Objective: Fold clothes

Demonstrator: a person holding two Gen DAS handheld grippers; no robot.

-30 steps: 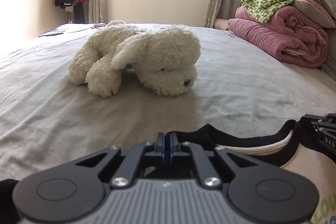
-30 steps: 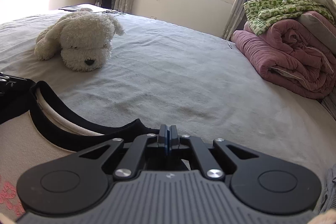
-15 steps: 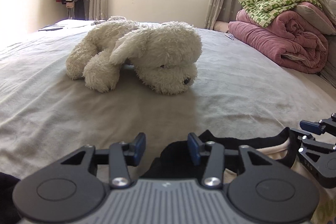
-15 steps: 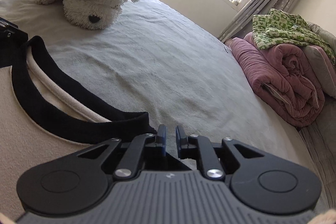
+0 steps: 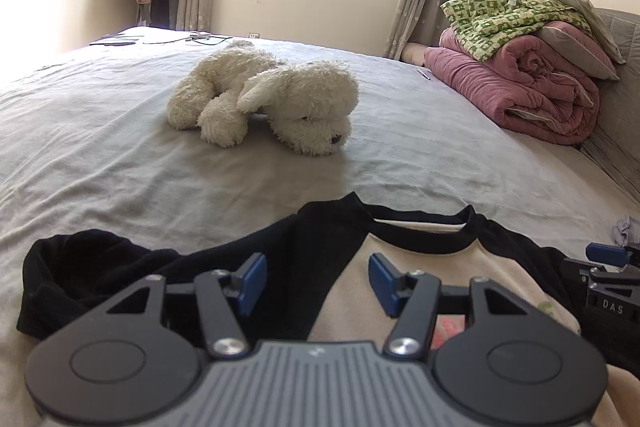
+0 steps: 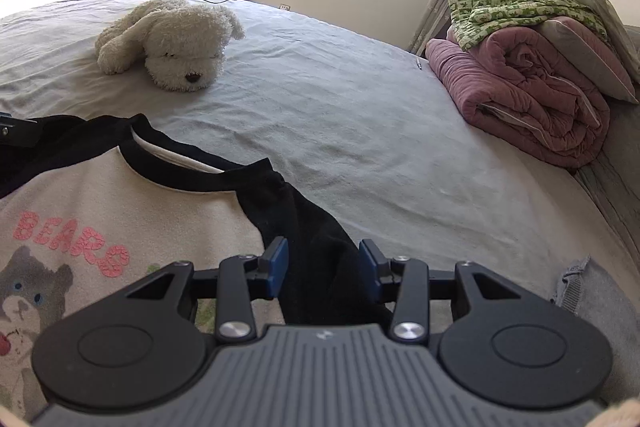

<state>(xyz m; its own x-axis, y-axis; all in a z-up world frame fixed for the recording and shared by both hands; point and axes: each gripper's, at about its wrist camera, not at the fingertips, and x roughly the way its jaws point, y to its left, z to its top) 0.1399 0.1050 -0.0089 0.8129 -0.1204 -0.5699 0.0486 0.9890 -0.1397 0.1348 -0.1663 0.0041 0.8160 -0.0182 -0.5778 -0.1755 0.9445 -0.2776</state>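
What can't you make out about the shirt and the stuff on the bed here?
- Shirt hem: both views, hidden under the hand-held gripper bodies.
- Bear print: right wrist view, cut by the left edge.
- Grey cloth: right wrist view, partly cut off, type unclear.
- Small items at the bed's far end: too small.

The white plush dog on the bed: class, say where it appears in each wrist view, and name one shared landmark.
Left wrist: white plush dog lies upper centre.
Right wrist: it lies upper left.
Shared landmark: folded pink quilt, at right in both.
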